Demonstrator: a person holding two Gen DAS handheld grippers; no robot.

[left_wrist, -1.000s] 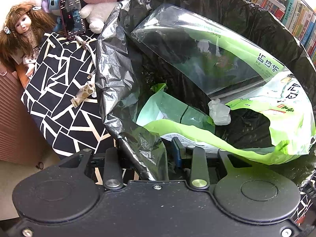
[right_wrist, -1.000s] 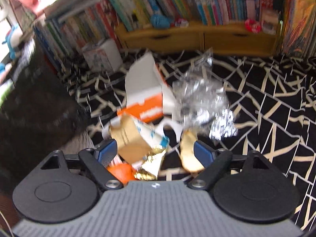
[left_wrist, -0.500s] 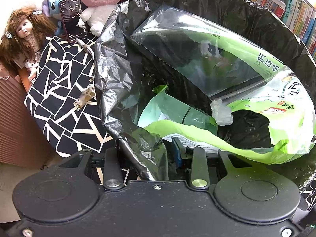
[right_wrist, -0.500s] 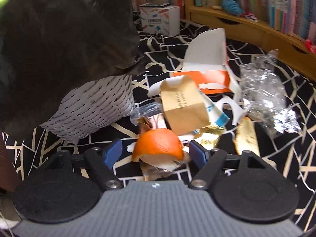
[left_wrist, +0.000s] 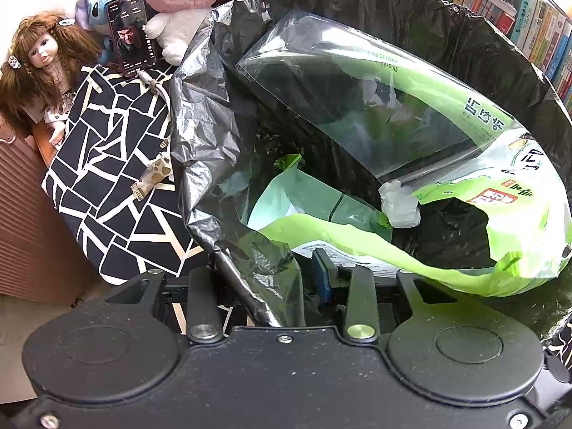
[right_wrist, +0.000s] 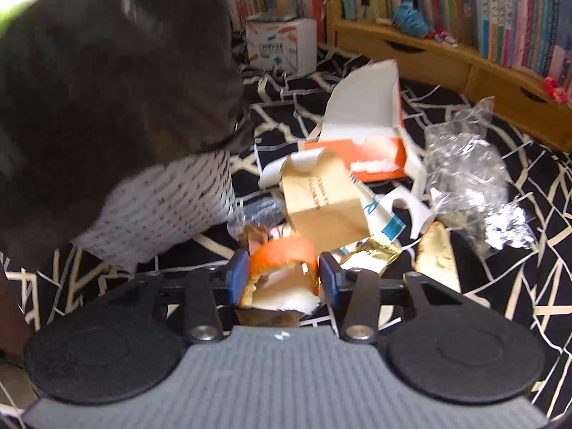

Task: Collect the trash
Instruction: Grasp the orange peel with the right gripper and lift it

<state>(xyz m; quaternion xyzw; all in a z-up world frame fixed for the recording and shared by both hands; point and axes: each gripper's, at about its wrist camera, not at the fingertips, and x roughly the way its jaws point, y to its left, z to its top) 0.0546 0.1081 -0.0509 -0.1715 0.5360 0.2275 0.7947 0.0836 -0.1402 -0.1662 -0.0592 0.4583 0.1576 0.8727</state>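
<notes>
Left gripper (left_wrist: pixel 286 279) clamped on the near rim of the black bin bag (left_wrist: pixel 214 164), pinching a fold of the plastic between the pads; only the blue right-hand pad in sight, the other hidden behind the fold. Bag mouth wide open past the grip. Inside: a green and clear plastic wrapper (left_wrist: pixel 447 164) spread across the far and right side, a small white crumpled scrap (left_wrist: pixel 400 203) on it, dark free space left in the middle and low right.

Right gripper (right_wrist: pixel 282 275) with jaws just drawn in, pads pressed on both sides of an orange peel (right_wrist: pixel 282 254) at the near edge of the trash heap, down on the black-and-white patterned cloth (right_wrist: pixel 500 286). Heap packed tight beyond the peel: brown paper scrap (right_wrist: pixel 321 200), torn orange and white carton (right_wrist: pixel 371 136), crumpled clear plastic (right_wrist: pixel 468 175), gold foil (right_wrist: pixel 371 254). White woven bin (right_wrist: pixel 168 207) under the bag just left of the peel, little room on that side; more bare cloth to the right.

Seen only from the left wrist: bag interior, doll (left_wrist: pixel 43 60), pink plush toy (left_wrist: pixel 182 0), phone (left_wrist: pixel 132 35). Seen only from the right wrist: trash heap, small white box (right_wrist: pixel 282 46), wooden shelf (right_wrist: pixel 447 57) with books.
</notes>
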